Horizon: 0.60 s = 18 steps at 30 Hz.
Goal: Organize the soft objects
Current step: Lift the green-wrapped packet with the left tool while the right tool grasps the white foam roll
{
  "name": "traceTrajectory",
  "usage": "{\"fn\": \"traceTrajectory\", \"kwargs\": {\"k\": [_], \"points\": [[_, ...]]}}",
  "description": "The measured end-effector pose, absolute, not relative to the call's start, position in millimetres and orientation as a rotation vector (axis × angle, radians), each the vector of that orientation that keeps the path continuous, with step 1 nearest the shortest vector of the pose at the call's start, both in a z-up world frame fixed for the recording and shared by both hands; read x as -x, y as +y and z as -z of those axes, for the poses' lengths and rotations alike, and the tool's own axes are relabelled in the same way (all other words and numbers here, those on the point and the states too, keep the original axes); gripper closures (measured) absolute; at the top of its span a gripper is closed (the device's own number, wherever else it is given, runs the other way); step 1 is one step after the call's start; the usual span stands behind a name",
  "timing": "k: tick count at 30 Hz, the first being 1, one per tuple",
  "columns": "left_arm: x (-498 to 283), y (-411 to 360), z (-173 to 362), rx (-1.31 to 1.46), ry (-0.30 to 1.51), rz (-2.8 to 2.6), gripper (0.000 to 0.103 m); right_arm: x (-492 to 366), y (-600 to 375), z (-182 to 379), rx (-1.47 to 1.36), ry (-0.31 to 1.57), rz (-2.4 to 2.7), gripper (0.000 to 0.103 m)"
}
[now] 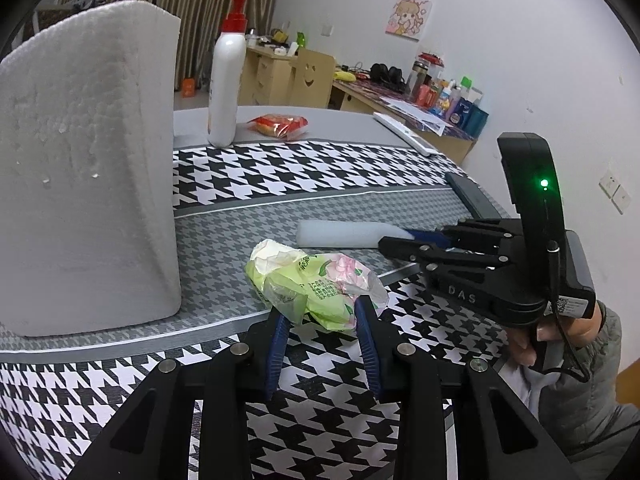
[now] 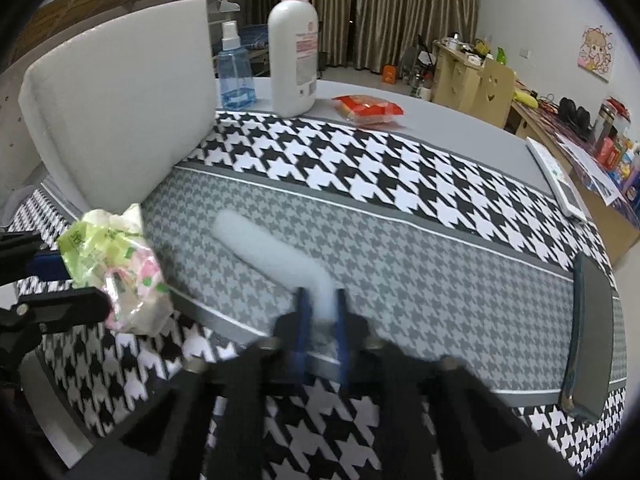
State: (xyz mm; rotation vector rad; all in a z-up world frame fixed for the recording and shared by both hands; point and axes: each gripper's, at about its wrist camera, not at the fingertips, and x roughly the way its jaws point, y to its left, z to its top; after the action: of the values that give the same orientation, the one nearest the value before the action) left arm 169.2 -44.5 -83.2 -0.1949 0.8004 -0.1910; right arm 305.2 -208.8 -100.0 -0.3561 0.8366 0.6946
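- The left gripper (image 1: 322, 316) has its blue pads pinched on the near end of a crumpled green-and-pink tissue pack (image 1: 312, 280), which rests on the houndstooth tablecloth (image 1: 320, 184).
- The right gripper (image 2: 320, 312) has its fingers drawn narrow and clamped on the near end of a white foam strip (image 2: 276, 248); the strip bends up between the pads, and its far end lies on the grey band of the cloth, toward eleven o'clock.
- From the left wrist camera, the strip lies at one o'clock from the tissue pack, close by but apart from it.
- A big white foam block (image 1: 84, 168) stands upright at nine o'clock from the pack.
- A white pump bottle (image 1: 226, 80) stands at twelve o'clock, with a red snack packet (image 1: 280, 125) just beside it.
- A hand (image 1: 560, 332) grips the right gripper's handle.
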Motion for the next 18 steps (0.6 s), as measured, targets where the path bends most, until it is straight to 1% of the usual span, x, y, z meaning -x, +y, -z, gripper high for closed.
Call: {"fn": "traceTrajectory", "kwargs": {"k": [8,18], "points": [[-164,-41,75,0.198,0.775,0.182,0.068,-294,-220,80,0.244,0.807,-0.730,0.095],[-154,-38,60,0.180,0.729,0.169,0.068,-274,-226,58,0.170,0.745,-0.747,0.095]]}}
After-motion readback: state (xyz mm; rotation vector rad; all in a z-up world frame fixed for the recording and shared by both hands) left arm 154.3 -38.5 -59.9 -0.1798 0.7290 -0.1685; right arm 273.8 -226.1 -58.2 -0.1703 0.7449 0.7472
